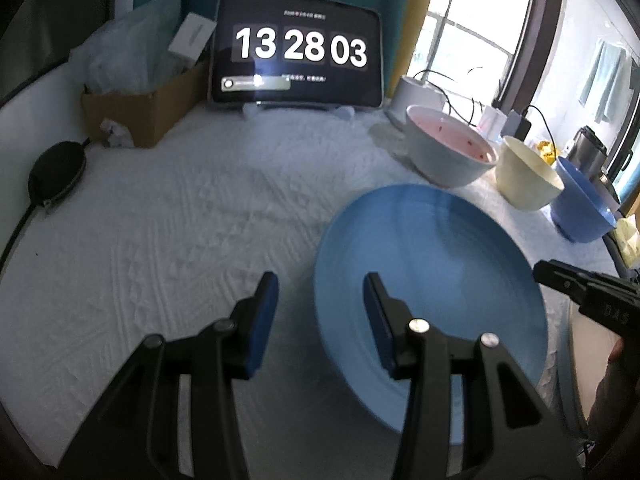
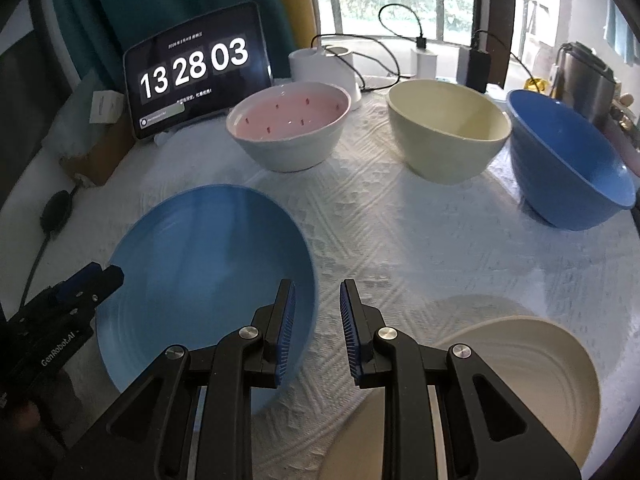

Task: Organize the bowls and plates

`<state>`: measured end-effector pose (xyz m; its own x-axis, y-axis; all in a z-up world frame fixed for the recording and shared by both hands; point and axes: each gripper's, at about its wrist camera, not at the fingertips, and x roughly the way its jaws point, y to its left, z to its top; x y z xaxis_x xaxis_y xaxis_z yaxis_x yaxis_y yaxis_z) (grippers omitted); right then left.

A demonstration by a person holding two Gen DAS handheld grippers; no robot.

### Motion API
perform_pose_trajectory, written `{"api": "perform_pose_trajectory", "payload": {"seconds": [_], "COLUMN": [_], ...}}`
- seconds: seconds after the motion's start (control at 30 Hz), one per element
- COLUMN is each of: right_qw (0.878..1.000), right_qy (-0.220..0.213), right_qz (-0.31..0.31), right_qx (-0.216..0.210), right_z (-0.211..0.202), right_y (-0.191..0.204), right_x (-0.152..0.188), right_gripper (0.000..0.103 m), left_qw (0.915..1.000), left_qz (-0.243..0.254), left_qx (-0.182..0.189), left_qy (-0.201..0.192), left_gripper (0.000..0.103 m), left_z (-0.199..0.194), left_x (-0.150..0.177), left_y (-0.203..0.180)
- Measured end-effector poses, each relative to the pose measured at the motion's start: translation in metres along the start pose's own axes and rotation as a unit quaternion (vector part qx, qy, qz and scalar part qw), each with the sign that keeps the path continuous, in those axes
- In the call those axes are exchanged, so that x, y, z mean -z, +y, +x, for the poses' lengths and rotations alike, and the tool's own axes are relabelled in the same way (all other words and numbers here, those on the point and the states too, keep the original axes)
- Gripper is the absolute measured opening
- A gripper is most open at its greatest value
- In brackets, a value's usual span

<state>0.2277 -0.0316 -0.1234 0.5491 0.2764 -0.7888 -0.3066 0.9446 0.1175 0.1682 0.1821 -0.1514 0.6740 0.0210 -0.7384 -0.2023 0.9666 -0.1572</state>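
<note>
The blue plate (image 1: 432, 280) is round, glossy and ringed, lying flat on the white cloth (image 1: 180, 240). My left gripper (image 1: 320, 300) is part open and empty over its near-left rim. My right gripper (image 2: 318, 312), narrowly open and empty, hangs between it and a cream plate (image 2: 540, 368), seen only in the right view. Pink (image 2: 288, 132), cream (image 2: 448, 128) and blue (image 2: 568, 164) bowls stand behind.

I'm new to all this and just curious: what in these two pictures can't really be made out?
- Cream plate: right wrist view, near part hidden behind the right gripper.
- Blue plate: left wrist view, near rim covered by the left gripper.
- Tablet: small text under the clock too tiny to read.
- Cardboard box: contents blurred.
</note>
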Motion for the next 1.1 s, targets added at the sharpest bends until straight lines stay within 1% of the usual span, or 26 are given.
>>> {"api": "perform_pose_trajectory", "payload": {"seconds": [0.2, 0.37, 0.47, 0.5, 0.6, 0.7, 0.87, 1.1], "right_qw": [1.0, 0.999, 0.999, 0.999, 0.999, 0.999, 0.999, 1.0], "right_qy": [0.026, 0.041, 0.046, 0.049, 0.049, 0.048, 0.044, 0.022], "right_qz": [-0.003, -0.007, -0.009, -0.01, -0.016, -0.018, -0.019, -0.019], "right_qx": [-0.002, -0.002, -0.004, -0.005, -0.003, -0.004, -0.008, -0.01], "right_z": [0.015, 0.022, 0.025, 0.026, 0.026, 0.025, 0.02, 0.004], "right_y": [0.007, 0.009, 0.01, 0.011, 0.012, 0.012, 0.01, 0.008], "right_x": [-0.003, -0.002, -0.002, -0.002, -0.003, -0.003, -0.001, -0.001], "right_gripper": [0.025, 0.025, 0.025, 0.025, 0.025, 0.024, 0.024, 0.024], "left_qw": [0.9996, 0.9994, 0.999, 0.9988, 0.998, 0.9981, 0.998, 0.9981], "left_qz": [-0.008, 0.015, 0.028, 0.034, 0.046, 0.047, 0.047, 0.053], "left_qx": [0.006, -0.005, 0.014, 0.013, 0.026, 0.02, 0.02, 0.025], "left_qy": [0.028, 0.029, 0.033, 0.033, 0.035, 0.035, 0.036, 0.017], "left_gripper": [0.046, 0.046, 0.046, 0.046, 0.045, 0.045, 0.045, 0.045], "left_z": [0.013, 0.014, 0.014, 0.014, 0.014, 0.013, 0.009, -0.006], "left_x": [0.004, 0.006, 0.007, 0.007, 0.008, 0.009, 0.01, 0.009], "left_y": [0.003, -0.005, -0.009, -0.011, -0.017, -0.02, -0.021, -0.028]}}
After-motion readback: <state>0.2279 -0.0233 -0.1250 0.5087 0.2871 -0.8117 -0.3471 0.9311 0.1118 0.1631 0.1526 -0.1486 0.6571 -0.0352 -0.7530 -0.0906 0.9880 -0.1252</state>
